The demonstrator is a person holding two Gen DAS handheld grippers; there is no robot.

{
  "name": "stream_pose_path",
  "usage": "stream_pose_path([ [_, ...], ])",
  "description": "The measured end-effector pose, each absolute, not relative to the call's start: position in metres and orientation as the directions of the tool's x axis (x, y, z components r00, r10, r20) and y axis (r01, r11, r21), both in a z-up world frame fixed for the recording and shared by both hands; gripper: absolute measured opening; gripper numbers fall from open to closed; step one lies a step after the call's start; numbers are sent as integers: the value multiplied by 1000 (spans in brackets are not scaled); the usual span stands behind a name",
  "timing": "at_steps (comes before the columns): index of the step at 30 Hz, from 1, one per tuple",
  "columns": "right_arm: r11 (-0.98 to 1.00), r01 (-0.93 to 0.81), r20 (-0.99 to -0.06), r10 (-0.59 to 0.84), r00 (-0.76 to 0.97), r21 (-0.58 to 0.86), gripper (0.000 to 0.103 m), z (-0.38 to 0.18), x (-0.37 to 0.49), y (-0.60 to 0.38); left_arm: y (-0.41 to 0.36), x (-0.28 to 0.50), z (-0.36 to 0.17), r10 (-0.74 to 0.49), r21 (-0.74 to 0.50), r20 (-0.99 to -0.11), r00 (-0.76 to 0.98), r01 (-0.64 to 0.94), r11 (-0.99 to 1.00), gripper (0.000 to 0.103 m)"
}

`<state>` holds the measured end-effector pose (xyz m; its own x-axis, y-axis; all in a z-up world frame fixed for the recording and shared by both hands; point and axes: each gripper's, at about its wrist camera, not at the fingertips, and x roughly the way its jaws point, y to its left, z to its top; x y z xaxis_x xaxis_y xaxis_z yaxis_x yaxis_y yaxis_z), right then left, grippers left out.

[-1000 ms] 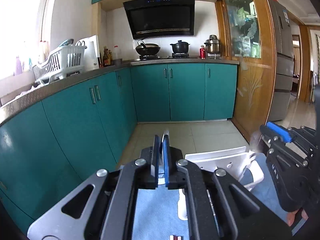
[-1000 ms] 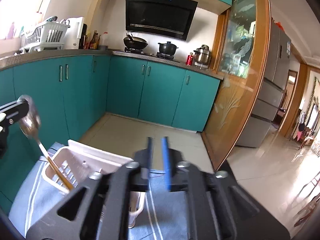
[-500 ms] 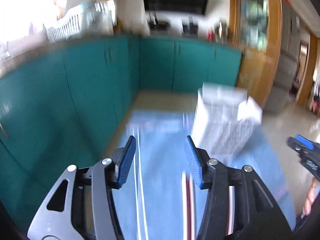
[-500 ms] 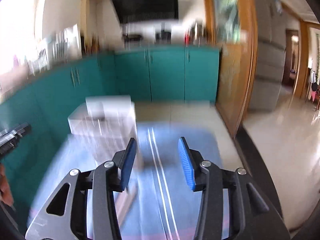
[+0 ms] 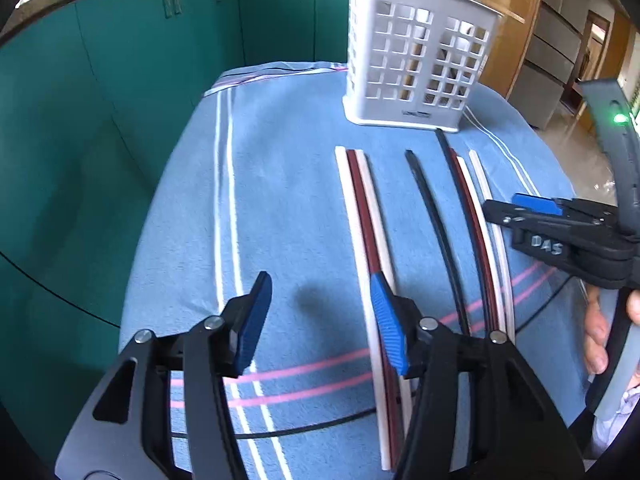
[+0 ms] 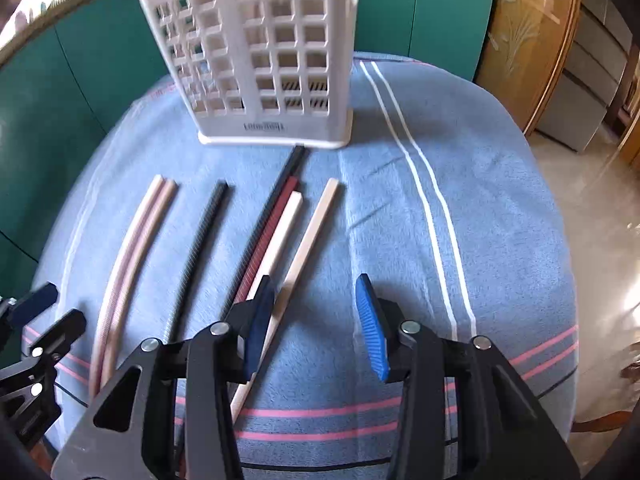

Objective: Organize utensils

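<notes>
A white lattice utensil basket (image 5: 416, 56) stands at the far side of a blue striped cloth (image 5: 280, 200); it also shows in the right wrist view (image 6: 256, 52). Several chopsticks lie side by side in front of it: a pale and dark-red group (image 5: 360, 208), a single black one (image 5: 432, 216), and a black, red and pale group (image 5: 476, 216). In the right wrist view they are pale (image 6: 132, 248), black (image 6: 200, 248), red (image 6: 268, 240) and pale (image 6: 308, 236). My left gripper (image 5: 320, 312) is open and empty above the cloth. My right gripper (image 6: 312, 320) is open and empty.
Teal cabinets (image 5: 120, 60) stand to the left and behind. A wooden panel (image 6: 532, 40) and tiled floor (image 6: 600, 200) lie to the right. The right gripper shows at the right of the left wrist view (image 5: 532, 204).
Both grippers opened from shut and tipped down from facing the kitchen to facing the cloth. The spoon seen a second ago is no longer in view.
</notes>
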<state>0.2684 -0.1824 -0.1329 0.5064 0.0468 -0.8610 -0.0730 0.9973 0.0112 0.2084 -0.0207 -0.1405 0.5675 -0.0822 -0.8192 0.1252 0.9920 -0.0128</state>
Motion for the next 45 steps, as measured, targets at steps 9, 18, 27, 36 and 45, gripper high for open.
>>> stream_pose_path([
  [9,998,-56,-859,20,511,-10,42,-133,255,-188,-31,206,-145,-70,17,-834,548,152,988,54],
  [18,1000,-11,-861,20,509,16,43,-129,234,-208,-22,216,-149,-20,37,-846,532,96,995,39],
  [27,1000,-13,-855,26,517,23,36,-130,229,-215,0,218,-151,-3,-1,-860,510,4,1000,1],
  [36,999,-16,-856,46,515,44,11,-127,221,-218,13,210,-150,16,-2,-869,494,-36,999,0],
  [45,997,-5,-862,67,502,74,9,-127,214,-226,19,186,-140,-21,-29,-869,495,-9,1000,0],
])
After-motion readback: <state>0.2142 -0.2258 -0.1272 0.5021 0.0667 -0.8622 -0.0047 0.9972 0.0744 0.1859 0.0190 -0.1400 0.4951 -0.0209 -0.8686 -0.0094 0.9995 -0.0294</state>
